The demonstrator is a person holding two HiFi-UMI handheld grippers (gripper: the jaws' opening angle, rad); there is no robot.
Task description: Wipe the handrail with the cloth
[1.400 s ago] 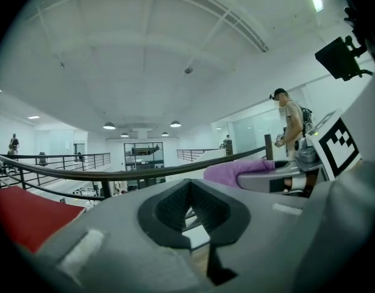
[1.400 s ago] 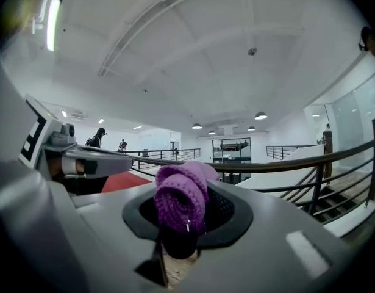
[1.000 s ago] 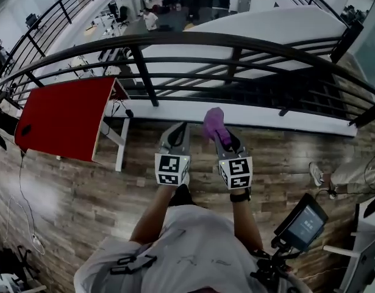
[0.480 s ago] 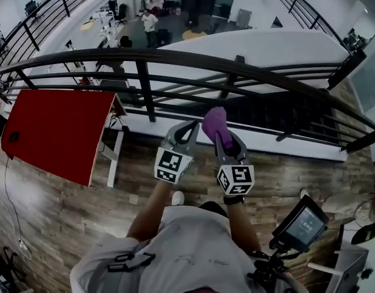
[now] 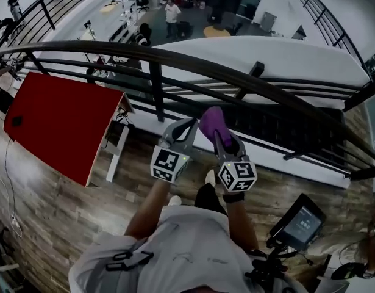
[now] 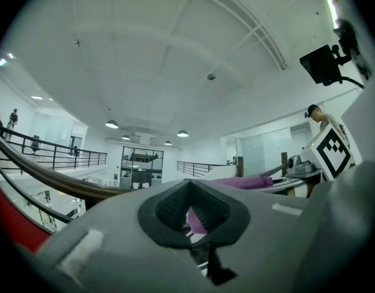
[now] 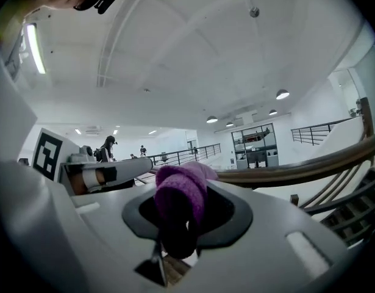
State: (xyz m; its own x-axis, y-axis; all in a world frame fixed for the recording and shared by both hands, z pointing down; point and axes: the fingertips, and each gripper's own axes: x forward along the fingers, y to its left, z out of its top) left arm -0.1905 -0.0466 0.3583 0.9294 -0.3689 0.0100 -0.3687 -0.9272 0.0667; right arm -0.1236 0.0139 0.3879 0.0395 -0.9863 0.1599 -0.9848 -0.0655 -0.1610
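The person stands at a balcony railing, holding both tools out in front of the body over the wooden floor (image 5: 59, 212). The right hand-held gripper (image 5: 218, 133) is clamped on a purple cloth (image 5: 212, 121). The cloth bulges up out of the closed jaws as a rounded wad, and in the right gripper view it fills the gap between the dark pads (image 7: 175, 221). From above, the wad sits in front of the lower bars of the railing and below the dark, curved handrail (image 5: 175, 57). I cannot tell whether it touches any bar.

The left hand-held gripper (image 5: 188, 124) is just beside the right one, at about the same height. Its jaws are closed together at the tips with nothing pinched between them. In the left gripper view, only a sliver of the purple cloth shows through the small opening behind the pads.

To the person's left, a red table (image 5: 56, 121) stands against the railing. A small screen (image 5: 300, 222) on a mount sits low at the person's right.
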